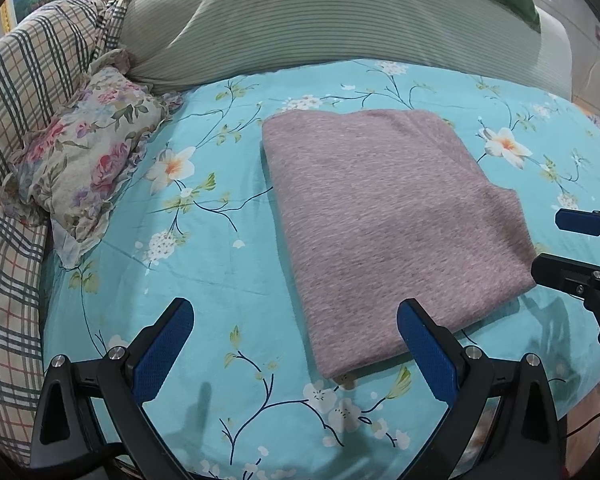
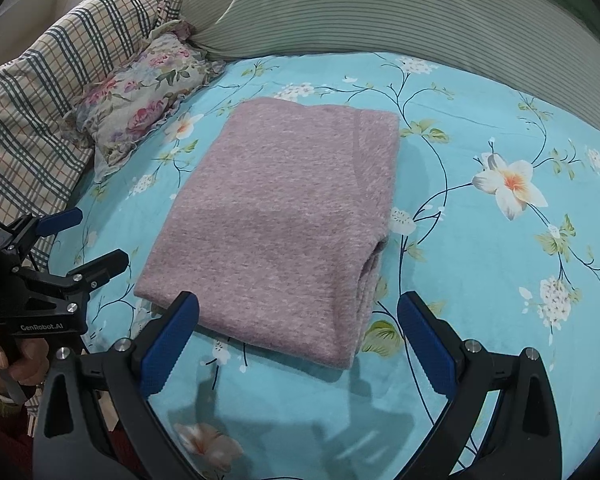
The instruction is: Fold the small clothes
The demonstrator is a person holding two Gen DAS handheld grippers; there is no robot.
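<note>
A mauve knitted garment lies folded into a neat rectangle on the turquoise floral bed sheet; it also shows in the right wrist view. My left gripper is open and empty, hovering at the garment's near left corner. My right gripper is open and empty, just above the garment's near edge. The right gripper shows at the right edge of the left wrist view, the left gripper at the left edge of the right wrist view.
A small floral pillow lies left of the garment, in front of a plaid quilt. A green striped duvet is piled along the back. The sheet extends to the right of the garment.
</note>
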